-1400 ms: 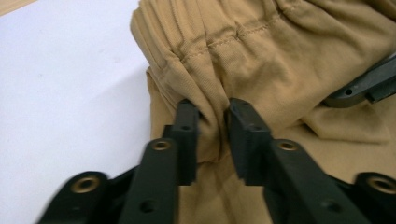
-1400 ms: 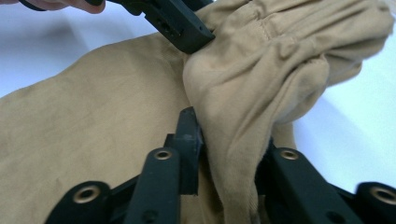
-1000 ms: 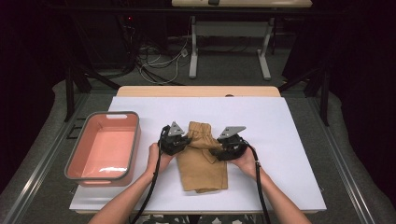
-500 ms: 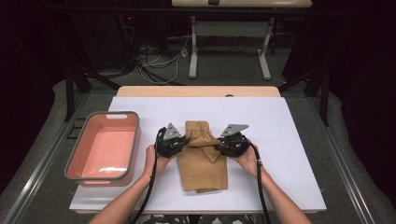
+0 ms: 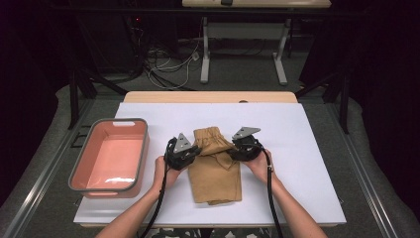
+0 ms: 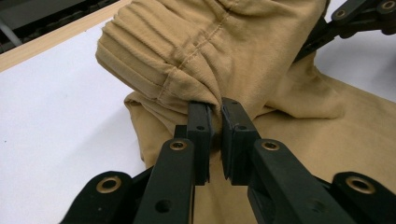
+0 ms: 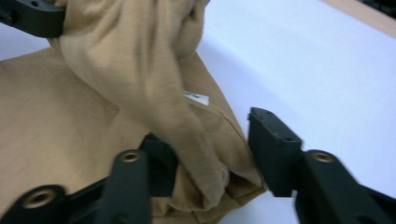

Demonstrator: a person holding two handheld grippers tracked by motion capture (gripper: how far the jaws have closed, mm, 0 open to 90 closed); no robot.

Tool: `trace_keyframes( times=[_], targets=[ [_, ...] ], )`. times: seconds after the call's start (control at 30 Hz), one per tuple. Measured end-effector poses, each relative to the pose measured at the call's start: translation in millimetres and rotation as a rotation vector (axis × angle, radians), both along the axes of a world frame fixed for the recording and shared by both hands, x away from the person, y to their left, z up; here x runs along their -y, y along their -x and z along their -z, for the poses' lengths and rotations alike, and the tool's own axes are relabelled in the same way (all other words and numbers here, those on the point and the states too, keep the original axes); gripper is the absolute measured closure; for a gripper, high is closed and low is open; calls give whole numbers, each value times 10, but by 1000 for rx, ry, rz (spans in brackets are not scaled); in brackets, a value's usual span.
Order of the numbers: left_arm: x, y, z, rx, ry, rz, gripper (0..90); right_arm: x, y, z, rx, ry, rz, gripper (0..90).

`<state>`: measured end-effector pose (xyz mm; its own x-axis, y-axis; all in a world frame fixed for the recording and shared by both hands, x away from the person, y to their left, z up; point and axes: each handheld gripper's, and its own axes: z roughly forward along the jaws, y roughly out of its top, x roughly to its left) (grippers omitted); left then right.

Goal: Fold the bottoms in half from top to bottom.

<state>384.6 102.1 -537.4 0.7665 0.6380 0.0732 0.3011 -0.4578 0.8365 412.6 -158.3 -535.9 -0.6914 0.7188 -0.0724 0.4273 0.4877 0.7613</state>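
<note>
While left tongs (image 6: 214,116) clench tan shorts (image 5: 215,168) | right tongs (image 7: 212,154) just opening, straddling cloth | pink bin (image 5: 78,171) holds nothing

Lab setting, white-topped table (image 5: 307,148), loose cables on floor (image 5: 168,62), dark surround

The surface (image 5: 302,129) lies bare to the right of the shorts (image 5: 216,168), along the far edge and along the near edge. On the left the tub (image 5: 110,157) takes up the room, with a narrow bare strip between it and the left hand-held gripper (image 5: 194,151). The right hand-held gripper (image 5: 235,151) flanks the shorts' other side, so the middle is crowded.
</note>
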Motion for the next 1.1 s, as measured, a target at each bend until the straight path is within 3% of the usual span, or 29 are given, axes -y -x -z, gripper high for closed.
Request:
trace_keyframes(
  times=[0.07,0.13,0.27,0.37,0.47,0.53,0.73,0.8,0.9,0.93,1.0,1.1],
  targets=[
    [-6,8,10,-1,0,0,832,26,10,-3,-9,-12,-9,448],
    [-15,14,22,2,-5,3,831,48,25,-6,-46,-19,-28,364],
    [-21,31,48,-5,-2,4,828,71,50,16,-104,-26,-47,295],
    [-20,40,49,4,-6,9,827,76,40,48,-113,-13,-56,365],
    [-27,53,53,4,-2,13,826,99,23,52,-92,-8,-33,500],
    [-28,62,55,2,-4,13,826,98,19,47,-68,-4,-25,537],
    [-31,88,76,8,16,9,826,52,-20,12,37,-4,56,536],
    [-40,93,99,10,10,8,825,35,-59,35,1,-21,64,476],
    [-71,83,132,-12,6,19,811,52,-42,78,-59,-14,12,469],
    [-71,72,142,-13,2,17,795,63,-26,88,-54,-10,1,523],
    [-84,36,134,-53,-4,48,716,76,-6,82,-48,-15,-4,610],
    [-69,-41,128,-112,-14,53,489,64,-3,79,-26,-17,-25,689]
  ],
)
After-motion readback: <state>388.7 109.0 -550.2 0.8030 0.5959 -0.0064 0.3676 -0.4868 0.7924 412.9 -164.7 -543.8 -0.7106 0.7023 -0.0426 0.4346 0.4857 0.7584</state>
